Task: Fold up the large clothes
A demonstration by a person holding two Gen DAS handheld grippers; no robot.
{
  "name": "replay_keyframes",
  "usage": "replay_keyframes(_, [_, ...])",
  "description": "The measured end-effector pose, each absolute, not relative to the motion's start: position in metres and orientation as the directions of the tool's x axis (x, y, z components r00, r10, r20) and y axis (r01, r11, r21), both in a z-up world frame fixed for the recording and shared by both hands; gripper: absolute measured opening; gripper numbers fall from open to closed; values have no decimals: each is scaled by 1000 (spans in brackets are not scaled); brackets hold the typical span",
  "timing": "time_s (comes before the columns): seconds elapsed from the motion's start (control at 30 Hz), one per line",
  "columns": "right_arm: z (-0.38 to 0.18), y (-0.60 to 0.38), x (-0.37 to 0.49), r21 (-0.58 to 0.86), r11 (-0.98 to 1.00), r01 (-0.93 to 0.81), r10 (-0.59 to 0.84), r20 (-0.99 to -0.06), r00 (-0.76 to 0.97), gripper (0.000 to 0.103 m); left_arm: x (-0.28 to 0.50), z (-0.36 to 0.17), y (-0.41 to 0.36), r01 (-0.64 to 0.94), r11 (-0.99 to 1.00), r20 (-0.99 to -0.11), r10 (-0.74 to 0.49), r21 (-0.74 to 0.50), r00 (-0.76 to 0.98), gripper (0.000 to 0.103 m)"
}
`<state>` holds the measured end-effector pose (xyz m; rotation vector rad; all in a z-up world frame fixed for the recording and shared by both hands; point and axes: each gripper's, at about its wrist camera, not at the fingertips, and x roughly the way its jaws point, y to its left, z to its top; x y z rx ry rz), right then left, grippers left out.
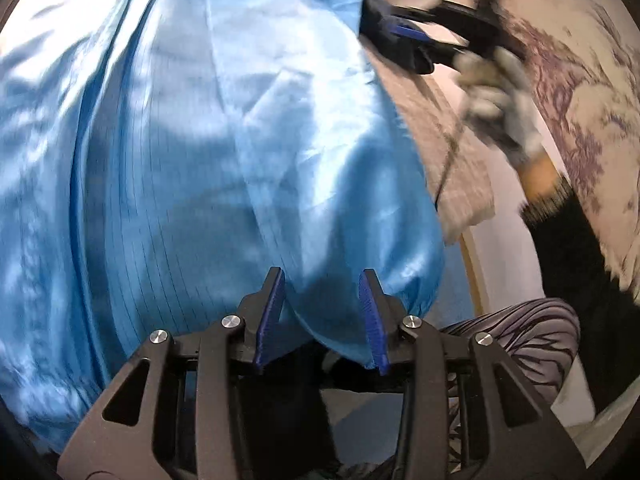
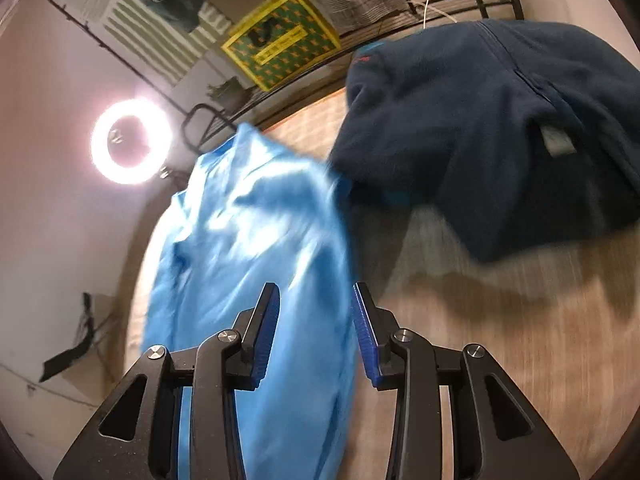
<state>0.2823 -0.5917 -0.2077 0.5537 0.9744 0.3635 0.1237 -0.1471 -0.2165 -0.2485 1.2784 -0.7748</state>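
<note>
Clearly thin, glossy blue garment [image 1: 208,152]: light, limp, slippery.
Left gripper [image 1: 322,300] and right gripper [image 2: 314,320] stand released around fabric; grasp hems or seams, not mid-panel.

The blue garment [image 1: 200,152] is thin, smooth cloth with a satin sheen and fine dark pinstripes woven through it. My left gripper [image 1: 322,304] is matt black plastic with bright metal screw heads; its fingers [image 1: 370,312] carry ribbed blue pads. My right gripper [image 2: 314,320] is built the same way. To the right in the right wrist view, the navy garment [image 2: 480,128] is thick, fuzzy, matt fleece. The surface [image 2: 520,312] under it looks like coarse woven beige matting. The glove [image 1: 500,92] on my right hand is pale knitted cloth.
</note>
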Motion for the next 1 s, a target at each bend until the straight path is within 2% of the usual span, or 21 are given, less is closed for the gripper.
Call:
replay_keyframes(0.23, [-229, -552, 177, 495, 863, -97, 495, -795, 351, 36, 110, -219, -155, 373, 742, -771, -629, -557, 100, 38])
replay_keyframes(0.4, [-258, -524, 126, 514, 855, -70, 515, -823, 240, 36, 94, -216, -150, 336, 762, -776, -618, -553, 124, 38])
replay_keyframes(0.5, [-266, -510, 106, 444, 889, -111, 457, -863, 214, 35, 92, -218, -153, 339, 775, -785, -602, -533, 143, 38])
replay_keyframes(0.53, [-268, -507, 101, 409, 905, -117, 425, -877, 223, 29, 92, -218, -155, 345, 774, -784, -603, -531, 149, 38])
replay_keyframes(0.57, [-266, -506, 96, 389, 914, -117, 406, -882, 241, 26, 92, -217, -160, 354, 769, -780, -608, -532, 147, 30])
replay_keyframes(0.6, [-266, -507, 94, 399, 910, -107, 414, -879, 237, 15, 93, -217, -163, 367, 762, -779, -612, -534, 138, 17])
replay_keyframes(0.63, [-265, -510, 91, 425, 901, -91, 434, -869, 237, 10, 94, -220, -169, 375, 758, -782, -611, -534, 121, 0])
replay_keyframes(0.77, [-261, -518, 77, 451, 891, -47, 448, -859, 247, 7, 94, -214, -169, 374, 743, -767, -631, -555, 116, 0])
replay_keyframes(0.87, [-260, -511, 65, 447, 892, -74, 451, -861, 236, 7, 91, -202, -154, 405, 776, -791, -585, -483, 179, 0])
replay_keyframes(1.0, [-250, -504, 70, 442, 888, -128, 460, -852, 248, 7, 98, -206, -140, 393, 796, -811, -557, -461, 177, 0])
